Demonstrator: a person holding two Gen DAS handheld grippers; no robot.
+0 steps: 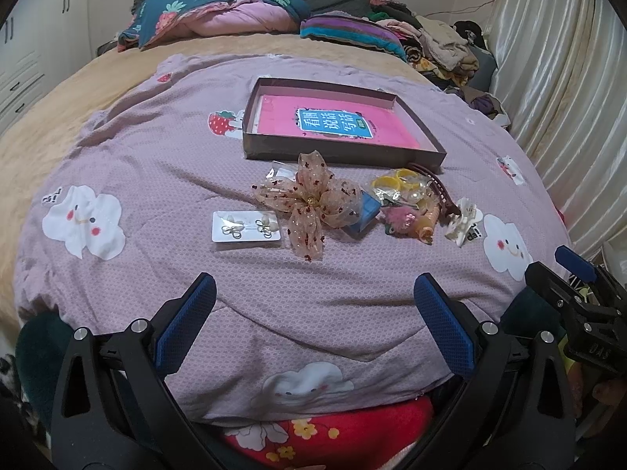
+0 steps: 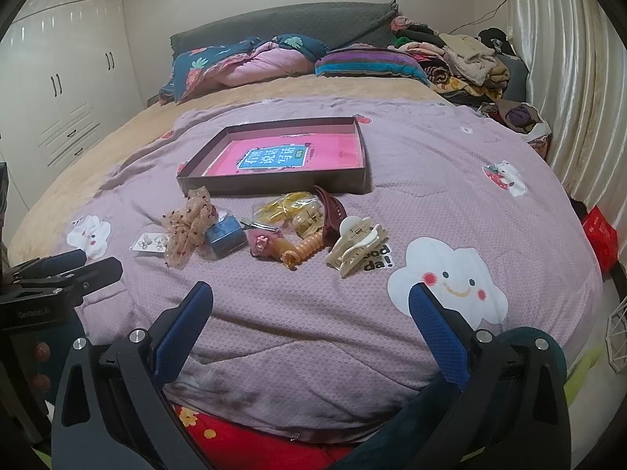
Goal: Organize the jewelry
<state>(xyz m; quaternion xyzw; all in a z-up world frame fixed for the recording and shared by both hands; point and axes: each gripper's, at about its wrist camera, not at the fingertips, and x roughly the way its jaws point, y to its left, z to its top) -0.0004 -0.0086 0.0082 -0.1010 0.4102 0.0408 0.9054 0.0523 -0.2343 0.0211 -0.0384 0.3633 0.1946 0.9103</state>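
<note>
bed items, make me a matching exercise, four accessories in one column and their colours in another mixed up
Column 1:
1. claw clip at the right end of the pile
2. small box beside the bow
3. spiral hair tie
4. curved hair clip near the tray

Column 2:
a. blue
b. dark maroon
c. cream
d. orange

Pairs: 1-c, 2-a, 3-d, 4-b
</note>
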